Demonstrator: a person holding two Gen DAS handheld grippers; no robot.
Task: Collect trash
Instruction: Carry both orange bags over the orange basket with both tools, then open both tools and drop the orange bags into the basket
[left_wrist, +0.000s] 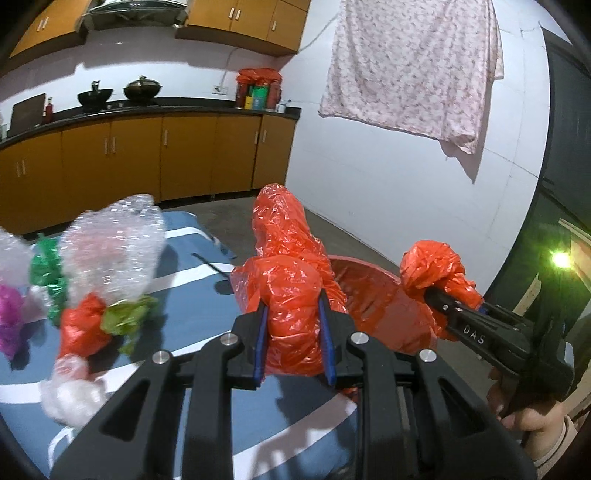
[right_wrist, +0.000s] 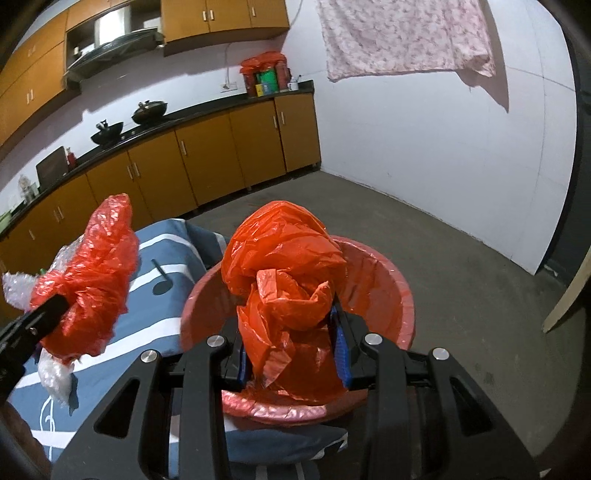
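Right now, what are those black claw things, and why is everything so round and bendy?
Those are two grippers, tools a person squeezes by hand. Each carries a wide-angle camera, which bends the picture. The left camera looks along the left gripper; it is shut on a crumpled red plastic bag. The right camera looks along the right gripper, shut on another red plastic bag above a red-lined bin. On the blue blanket lie more scraps: bubble wrap, green plastic and purple plastic.
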